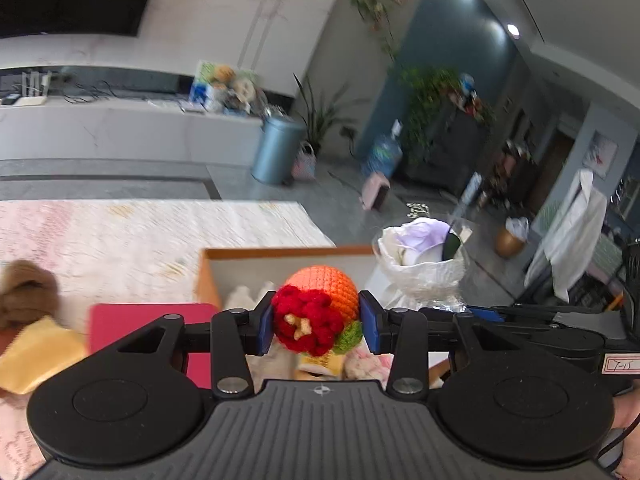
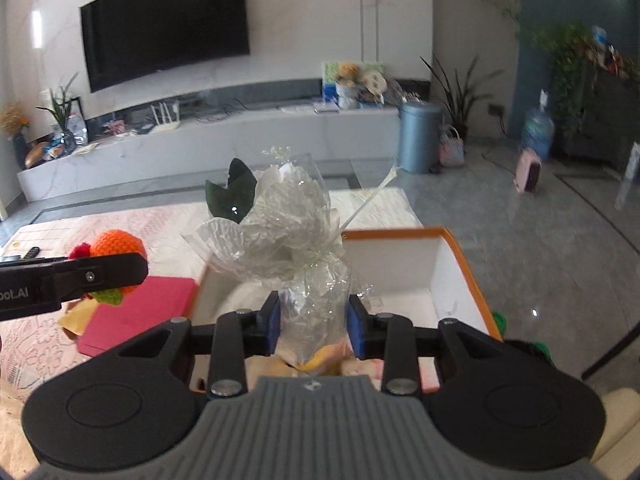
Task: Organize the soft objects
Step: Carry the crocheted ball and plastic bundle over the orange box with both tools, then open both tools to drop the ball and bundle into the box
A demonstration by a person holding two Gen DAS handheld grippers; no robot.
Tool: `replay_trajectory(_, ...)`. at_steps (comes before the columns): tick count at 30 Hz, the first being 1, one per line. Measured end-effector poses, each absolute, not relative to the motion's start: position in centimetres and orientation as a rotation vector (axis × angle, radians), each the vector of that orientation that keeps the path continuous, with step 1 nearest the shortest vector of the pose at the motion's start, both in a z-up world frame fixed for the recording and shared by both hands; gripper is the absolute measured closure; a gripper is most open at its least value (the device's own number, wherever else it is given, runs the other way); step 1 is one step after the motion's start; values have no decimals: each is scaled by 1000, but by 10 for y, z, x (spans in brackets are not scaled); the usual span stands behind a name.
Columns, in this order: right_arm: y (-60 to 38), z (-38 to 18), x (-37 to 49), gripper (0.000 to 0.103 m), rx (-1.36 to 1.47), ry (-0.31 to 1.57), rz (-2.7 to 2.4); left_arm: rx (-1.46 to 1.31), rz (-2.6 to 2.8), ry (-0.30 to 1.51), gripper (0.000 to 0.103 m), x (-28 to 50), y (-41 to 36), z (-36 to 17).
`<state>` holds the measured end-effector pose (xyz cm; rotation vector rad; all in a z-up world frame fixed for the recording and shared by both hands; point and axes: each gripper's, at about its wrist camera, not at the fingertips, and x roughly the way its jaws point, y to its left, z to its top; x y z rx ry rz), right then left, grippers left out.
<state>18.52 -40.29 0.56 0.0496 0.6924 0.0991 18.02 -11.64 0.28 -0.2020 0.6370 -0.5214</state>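
My left gripper [image 1: 319, 320] is shut on a crocheted orange fruit with a red flower and green leaf [image 1: 320, 306], held above the white box with an orange rim [image 1: 280, 252]. The same toy shows in the right wrist view [image 2: 118, 244] behind the left gripper's finger. My right gripper [image 2: 313, 326] is shut on the stem of a cellophane-wrapped bouquet [image 2: 288, 220], held upright over the box [image 2: 400, 234]. The bouquet also shows in the left wrist view [image 1: 420, 256]. Soft toys lie in the box under both grippers, partly hidden.
A red flat book [image 2: 136, 316] and a yellow cloth [image 1: 36, 354] lie left of the box on the pink-patterned tablecloth [image 1: 120, 232]. A brown fuzzy item [image 1: 24, 292] sits at the far left. Grey floor, a blue bin [image 2: 418, 136] and a TV console lie beyond.
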Motion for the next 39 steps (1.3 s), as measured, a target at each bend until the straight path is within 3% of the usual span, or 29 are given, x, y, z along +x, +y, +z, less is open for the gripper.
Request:
replay_trajectory(18,-454,-74,257,69,42,1028,10,-54,-603,899,55,229,-196,-71)
replay_trajectory(32,-449,-92,273,60,-23,1093,3,-35,-561,1009,53,243,-204,-84)
replay_trajectory(36,-447,-88,271,55,-40,1085,0,-34,-545,1003,45,244,-205,-81)
replay_trajectory(39,-445,-84,267,50,-58,1074,4,-57,-546,983,32,241,-199,-76)
